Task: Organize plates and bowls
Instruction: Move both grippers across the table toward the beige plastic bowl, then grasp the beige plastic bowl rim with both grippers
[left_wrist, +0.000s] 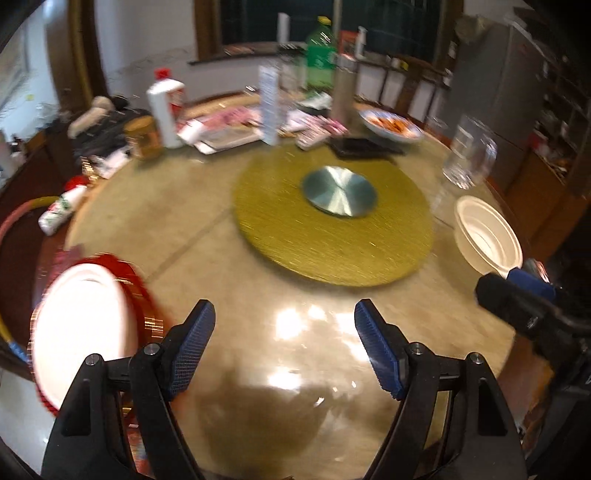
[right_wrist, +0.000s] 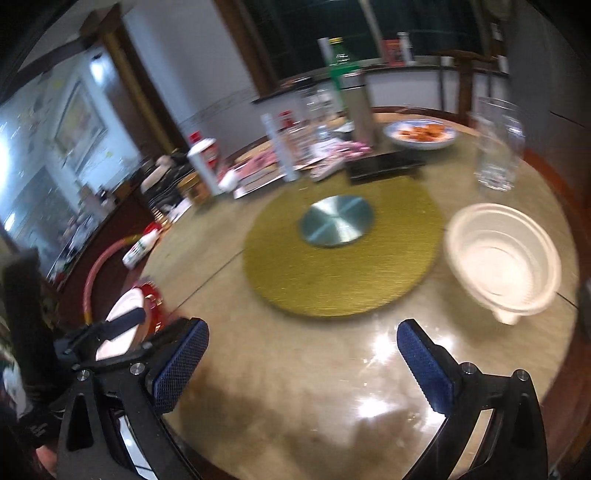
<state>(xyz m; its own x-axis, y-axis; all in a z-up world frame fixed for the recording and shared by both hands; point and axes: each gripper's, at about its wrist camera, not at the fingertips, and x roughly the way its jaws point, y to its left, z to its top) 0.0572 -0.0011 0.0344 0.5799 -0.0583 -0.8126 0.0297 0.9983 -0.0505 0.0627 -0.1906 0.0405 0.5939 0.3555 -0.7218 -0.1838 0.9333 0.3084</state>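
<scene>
The round desk (left_wrist: 192, 236) fills most of what I see, its glossy tan top throwing back bright glare just ahead of my jaws. In its middle lies a big yellow-green turntable (left_wrist: 332, 236) with a small metal disc (left_wrist: 339, 190) at its centre. The far side is crowded: a green bottle (left_wrist: 320, 59), a white bottle with a red cap (left_wrist: 164, 107), a dish of orange food (left_wrist: 391, 125), and papers too blurred to tell apart. A clear glass (right_wrist: 496, 147) stands near the right edge.

The white bowl (right_wrist: 504, 258) sits on the desk to the right of the turntable, upright, beyond my right jaws and not touching them. The white plate (left_wrist: 81, 332) rests on something red (left_wrist: 136, 284) at the desk's near left edge, just left of my left jaws.

My left gripper (left_wrist: 284, 350) stands wide open over bare desk, gripping nothing. My right gripper (right_wrist: 301, 365) is likewise spread wide and empty, with only shiny desk between its blue pads (right_wrist: 424, 369).
</scene>
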